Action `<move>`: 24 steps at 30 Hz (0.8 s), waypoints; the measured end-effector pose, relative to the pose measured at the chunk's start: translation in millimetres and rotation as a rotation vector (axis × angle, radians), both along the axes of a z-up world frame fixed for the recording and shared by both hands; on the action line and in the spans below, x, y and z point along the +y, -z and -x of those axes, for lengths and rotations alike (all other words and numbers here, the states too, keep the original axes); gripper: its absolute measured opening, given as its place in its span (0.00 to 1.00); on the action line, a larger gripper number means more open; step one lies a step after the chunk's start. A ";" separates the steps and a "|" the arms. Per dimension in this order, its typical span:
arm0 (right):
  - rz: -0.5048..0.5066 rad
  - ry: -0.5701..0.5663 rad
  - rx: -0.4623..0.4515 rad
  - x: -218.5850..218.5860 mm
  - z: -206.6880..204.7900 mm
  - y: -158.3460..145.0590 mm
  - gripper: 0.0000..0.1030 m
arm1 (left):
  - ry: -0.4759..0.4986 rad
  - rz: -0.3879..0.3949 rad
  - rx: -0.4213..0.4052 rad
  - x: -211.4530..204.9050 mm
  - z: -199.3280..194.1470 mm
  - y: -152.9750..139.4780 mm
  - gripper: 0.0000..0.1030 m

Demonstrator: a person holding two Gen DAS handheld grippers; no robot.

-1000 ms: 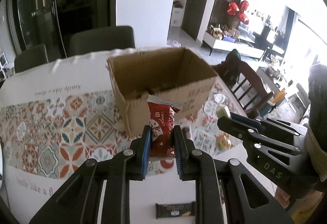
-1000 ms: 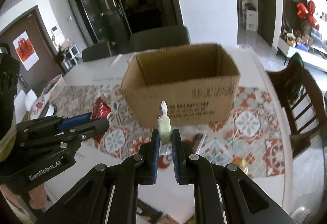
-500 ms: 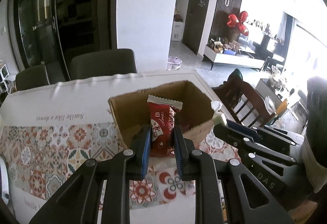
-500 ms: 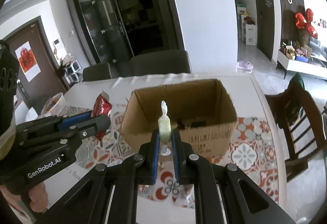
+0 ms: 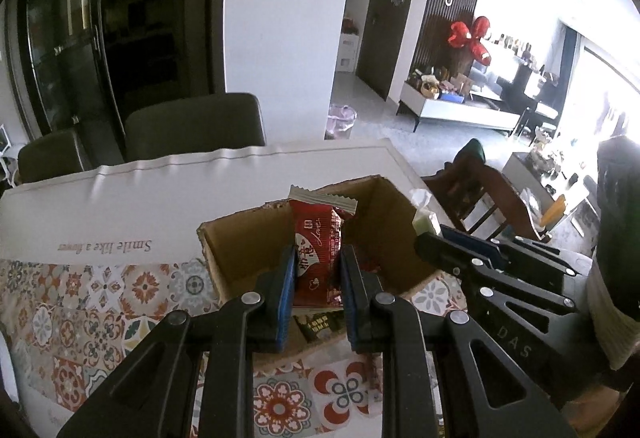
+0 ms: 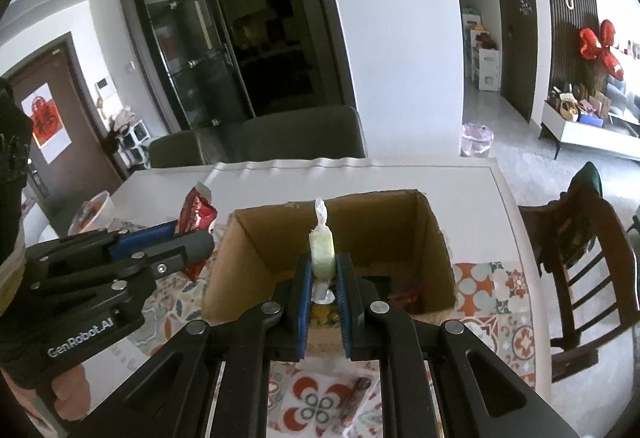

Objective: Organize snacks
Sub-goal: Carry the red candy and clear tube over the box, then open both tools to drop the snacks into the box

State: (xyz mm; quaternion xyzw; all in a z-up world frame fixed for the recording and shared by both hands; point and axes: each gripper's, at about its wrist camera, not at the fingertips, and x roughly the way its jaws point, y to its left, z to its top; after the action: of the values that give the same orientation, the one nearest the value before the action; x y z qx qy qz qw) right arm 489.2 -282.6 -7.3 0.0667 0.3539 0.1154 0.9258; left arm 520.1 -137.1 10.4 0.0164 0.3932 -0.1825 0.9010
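Left wrist view: the left gripper [image 5: 316,272] is clamped on a red snack packet [image 5: 318,250] — glossy, white lettering, crimped silver top — upright between its blue pads, over the open cardboard box [image 5: 240,250]. The right gripper [image 6: 323,274] pinches a pale green twist-wrapped candy [image 6: 321,250], white twisted end rising past the fingertips, also above the box — dark packets lie inside.

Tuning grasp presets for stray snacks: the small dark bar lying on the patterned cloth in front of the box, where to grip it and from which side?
Grip the dark bar mid-length across its narrow width, coming from above. It lies flat on the cloth, long and slim, sides uncovered, near the box.
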 end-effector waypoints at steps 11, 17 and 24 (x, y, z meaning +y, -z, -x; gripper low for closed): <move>0.032 0.007 0.069 -7.8 -43.9 23.5 0.13 | -0.010 -0.009 0.081 -11.2 -34.4 26.5 0.26; 0.061 0.057 0.091 -13.0 -49.8 23.8 0.33 | -0.051 -0.033 0.050 -4.6 -30.5 21.6 0.52; 0.133 0.196 -0.028 -20.7 -12.3 -0.8 0.74 | -0.091 -0.073 -0.029 2.9 3.5 3.9 0.75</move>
State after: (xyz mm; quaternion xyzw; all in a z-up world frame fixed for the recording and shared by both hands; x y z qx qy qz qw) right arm 501.5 -303.2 -6.5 0.0376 0.3395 0.0016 0.9398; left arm 516.6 -134.2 6.5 0.0337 0.3869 -0.1266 0.9128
